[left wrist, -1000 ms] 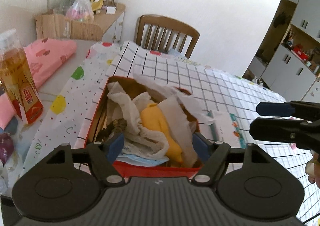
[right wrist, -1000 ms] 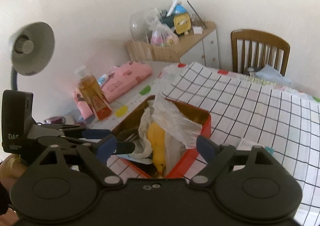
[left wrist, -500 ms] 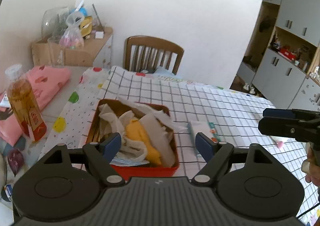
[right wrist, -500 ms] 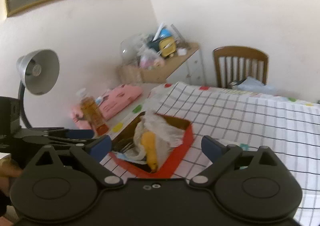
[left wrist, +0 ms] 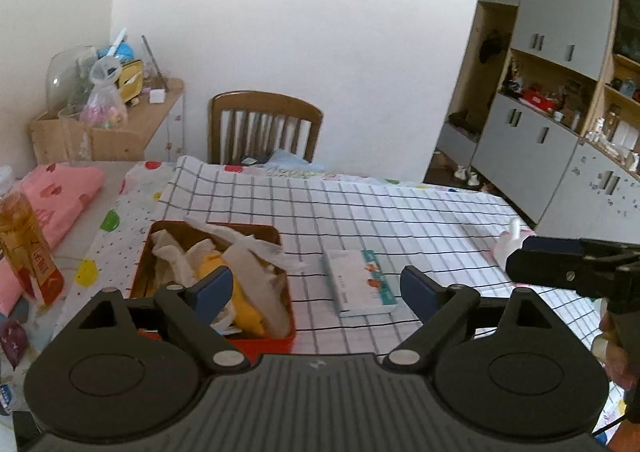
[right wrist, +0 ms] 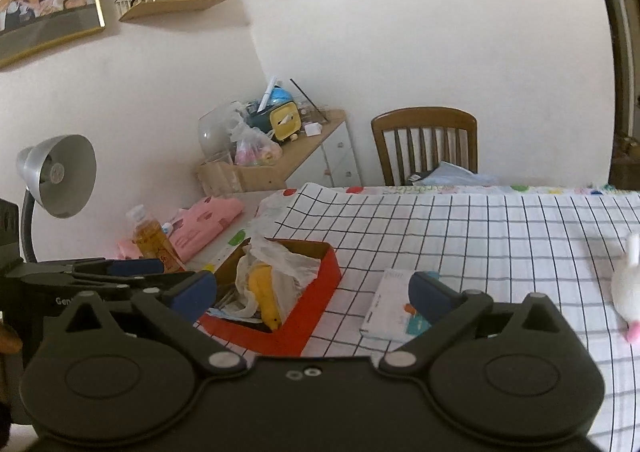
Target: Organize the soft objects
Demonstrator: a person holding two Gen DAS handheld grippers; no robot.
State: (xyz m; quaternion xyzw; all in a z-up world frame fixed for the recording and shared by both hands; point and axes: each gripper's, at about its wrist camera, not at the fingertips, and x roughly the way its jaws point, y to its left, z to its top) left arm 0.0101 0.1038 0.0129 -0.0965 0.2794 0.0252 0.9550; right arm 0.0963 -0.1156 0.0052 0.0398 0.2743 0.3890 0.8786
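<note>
A red tin box (left wrist: 256,340) (right wrist: 316,292) sits on the checked tablecloth, filled with a yellow soft toy (left wrist: 244,308) (right wrist: 264,292), white crumpled cloths (left wrist: 256,252) (right wrist: 280,256) and other bits. A white and pink plush toy (right wrist: 626,292) (left wrist: 508,242) lies at the table's right side. My left gripper (left wrist: 316,290) is open and empty, held back above the box's near edge. My right gripper (right wrist: 312,292) is open and empty, raised to the right of the box; it shows side-on in the left wrist view (left wrist: 560,268).
A tissue packet (left wrist: 360,280) (right wrist: 394,310) lies right of the box. A bottle of amber liquid (left wrist: 24,236) (right wrist: 154,240) and a pink folded cloth (left wrist: 60,195) are at the left. A wooden chair (left wrist: 264,127) stands at the far edge. A desk lamp (right wrist: 56,175) is at the left.
Both grippers have pulled back and up from the box, so it looks smaller and more of the table and room shows. The plush toy has come into view at the right.
</note>
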